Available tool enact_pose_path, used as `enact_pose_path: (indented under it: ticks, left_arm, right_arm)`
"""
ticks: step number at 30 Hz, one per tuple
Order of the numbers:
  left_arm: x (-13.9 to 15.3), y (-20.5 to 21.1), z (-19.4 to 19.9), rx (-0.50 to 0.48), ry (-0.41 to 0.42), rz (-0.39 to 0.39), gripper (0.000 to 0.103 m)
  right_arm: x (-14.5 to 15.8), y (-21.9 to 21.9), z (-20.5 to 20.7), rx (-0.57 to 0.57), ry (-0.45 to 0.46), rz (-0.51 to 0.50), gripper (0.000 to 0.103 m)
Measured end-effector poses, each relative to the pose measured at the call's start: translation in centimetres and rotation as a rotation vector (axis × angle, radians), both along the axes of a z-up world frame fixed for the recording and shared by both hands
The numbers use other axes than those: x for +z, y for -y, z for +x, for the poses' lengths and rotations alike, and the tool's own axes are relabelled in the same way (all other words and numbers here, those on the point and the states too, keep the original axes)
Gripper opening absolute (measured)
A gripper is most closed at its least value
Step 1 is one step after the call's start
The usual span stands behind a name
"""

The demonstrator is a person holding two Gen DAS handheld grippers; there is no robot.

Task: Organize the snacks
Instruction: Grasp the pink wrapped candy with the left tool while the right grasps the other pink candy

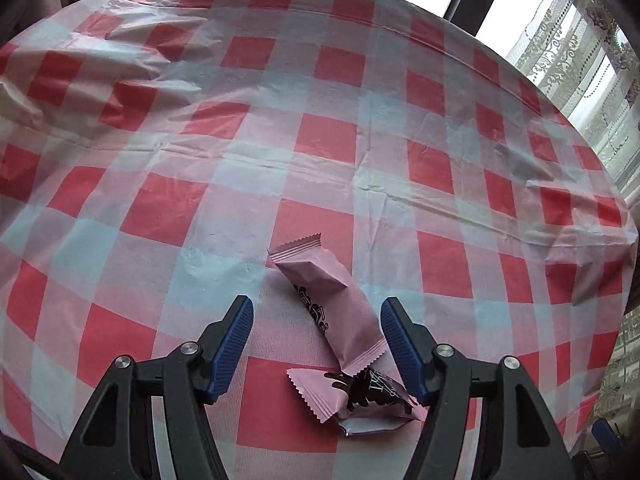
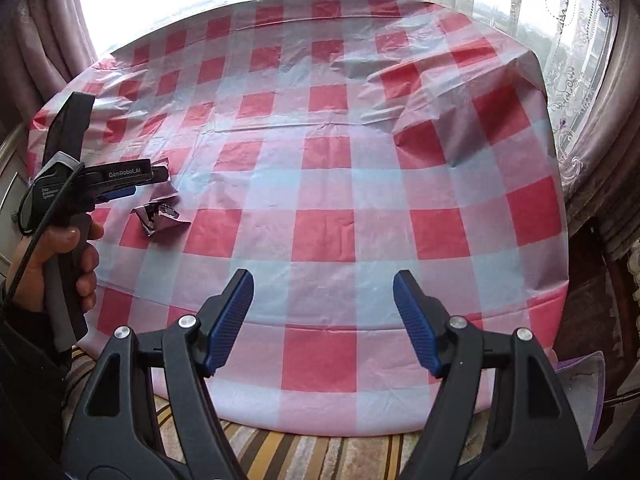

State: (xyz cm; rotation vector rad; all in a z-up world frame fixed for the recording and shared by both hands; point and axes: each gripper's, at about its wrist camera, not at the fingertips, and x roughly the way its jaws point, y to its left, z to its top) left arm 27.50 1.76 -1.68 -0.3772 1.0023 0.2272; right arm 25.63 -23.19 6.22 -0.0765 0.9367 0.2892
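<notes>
Two pink snack wrappers lie on the red-and-white checked tablecloth (image 1: pixel 320 140). A long pink bar (image 1: pixel 332 300) lies slanted between the fingers of my left gripper (image 1: pixel 318 312), which stands open above it, pads apart from it. A second, crumpled pink wrapper with black print (image 1: pixel 360 400) lies just below the bar, near the right finger. In the right wrist view the left gripper (image 2: pixel 120 192), held by a hand (image 2: pixel 48 264), hovers over the crumpled wrapper (image 2: pixel 160 220) at the table's left side. My right gripper (image 2: pixel 324 292) is open with nothing between its fingers, above the cloth's near edge.
The tablecloth (image 2: pixel 328 184) is wrinkled at its far right. A striped rug (image 2: pixel 280 456) lies below the table's near edge. Lace curtains (image 2: pixel 580 80) and a window frame stand behind the table. A purple object (image 2: pixel 580 384) lies at the lower right.
</notes>
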Motion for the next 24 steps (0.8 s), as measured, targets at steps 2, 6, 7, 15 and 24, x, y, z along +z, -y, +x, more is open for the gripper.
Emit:
enact_pose_path:
  ticks: [2,6,7,15,24]
  left_arm:
    - [-0.6,0.3,0.5,-0.030,-0.024,0.024,0.063]
    - [-0.8,1.3,1.0,-0.128,-0.011,0.067,0.045]
    - [-0.8,1.3,1.2,-0.136,-0.010,0.073,0.042]
    - [-0.7,-1.3,1.1,-0.114,0.033,-0.014,0.029]
    - [-0.8,-5.1,-0.4,-0.056,0.068,-0.112,0.029]
  right_arm:
    - [0.1,-1.4,0.1,0.037,0.010,0.000,0.076]
    - [0.0,-4.2,0.5,0.097,0.015,-0.004,0.078]
    - [-0.1,-4.9,0.6,0.115,0.015,-0.004,0.078]
    - [-1.7,-9.8,1.6,0.218,0.005,0.001,0.080]
    - [-3.4,-14.9,2.8,0.332,0.015,-0.011,0.080]
